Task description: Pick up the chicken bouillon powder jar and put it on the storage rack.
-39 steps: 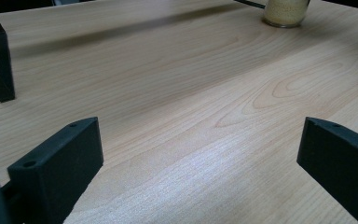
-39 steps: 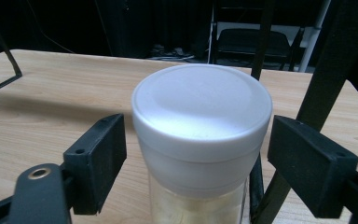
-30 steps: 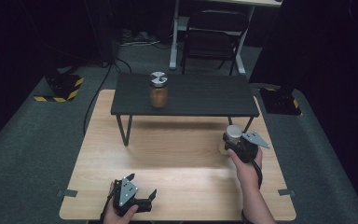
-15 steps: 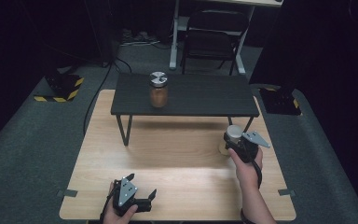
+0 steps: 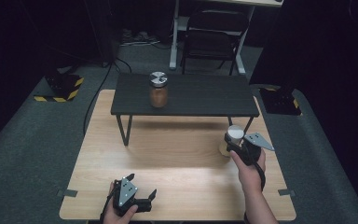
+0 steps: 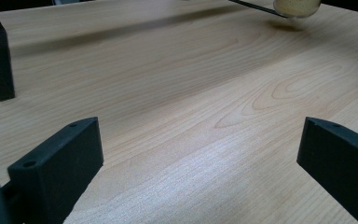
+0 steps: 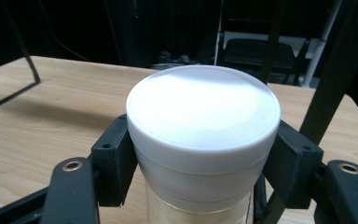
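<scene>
right gripper [image 7: 200, 154] clenched on white-lidded jar [image 7: 203, 135] just under its lid, beside black shelf [image 5: 186, 95] leg | jar rigid, smooth, likely slippery, breakable | left gripper [image 6: 200, 154] released, idle

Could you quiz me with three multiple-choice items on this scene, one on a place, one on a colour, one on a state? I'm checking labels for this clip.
1. Where does the brown-filled glass jar with the silver lid stand?
A. on the low black table
B. on the light wooden board
C. on the grey carpet

2. What colour is the lid of the jar of pale contents at the right gripper?
A. red
B. white
C. black

3. How is the left gripper?
A. clamped on a jar
B. open, holding nothing
C. gripping a table leg

Answers: A, the high view shows it on the tabletop; B, the lid looks white close up; B, its jaws stand wide apart over bare wood.
</scene>
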`<action>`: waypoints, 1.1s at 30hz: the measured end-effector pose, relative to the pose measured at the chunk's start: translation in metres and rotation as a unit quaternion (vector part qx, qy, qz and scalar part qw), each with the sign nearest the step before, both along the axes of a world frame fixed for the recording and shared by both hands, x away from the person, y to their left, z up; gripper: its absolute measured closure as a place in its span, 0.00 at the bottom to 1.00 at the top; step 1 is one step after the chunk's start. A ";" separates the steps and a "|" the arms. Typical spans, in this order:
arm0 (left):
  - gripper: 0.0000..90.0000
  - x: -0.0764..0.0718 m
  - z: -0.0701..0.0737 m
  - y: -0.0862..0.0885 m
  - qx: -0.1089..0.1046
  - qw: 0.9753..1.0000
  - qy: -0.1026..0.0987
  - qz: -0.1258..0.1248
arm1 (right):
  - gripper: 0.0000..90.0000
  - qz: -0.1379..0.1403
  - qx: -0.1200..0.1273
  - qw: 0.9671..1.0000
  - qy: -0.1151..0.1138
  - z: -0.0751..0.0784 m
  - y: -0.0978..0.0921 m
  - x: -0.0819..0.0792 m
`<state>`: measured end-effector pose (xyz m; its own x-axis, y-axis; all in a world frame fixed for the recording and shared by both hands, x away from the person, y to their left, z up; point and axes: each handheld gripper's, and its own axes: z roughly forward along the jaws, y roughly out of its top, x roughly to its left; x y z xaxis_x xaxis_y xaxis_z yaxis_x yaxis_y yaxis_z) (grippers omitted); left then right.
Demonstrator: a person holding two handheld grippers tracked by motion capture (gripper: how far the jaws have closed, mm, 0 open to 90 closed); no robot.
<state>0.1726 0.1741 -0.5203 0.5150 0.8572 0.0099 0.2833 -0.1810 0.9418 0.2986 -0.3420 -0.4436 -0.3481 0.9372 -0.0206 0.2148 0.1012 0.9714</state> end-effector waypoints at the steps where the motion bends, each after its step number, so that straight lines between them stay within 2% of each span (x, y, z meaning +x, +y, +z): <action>1: 0.01 0.000 0.000 0.000 -0.001 1.000 0.000 0.000 | 0.37 0.003 0.001 1.000 -0.003 0.001 0.000 -0.002; 22: 0.01 0.001 0.000 0.002 -0.003 1.000 0.002 -0.002 | 0.37 0.038 0.011 0.998 -0.051 0.028 0.003 -0.047; 33: 0.01 0.002 0.000 0.003 -0.007 1.000 0.006 -0.001 | 0.37 0.054 0.015 0.996 -0.067 0.055 0.009 -0.061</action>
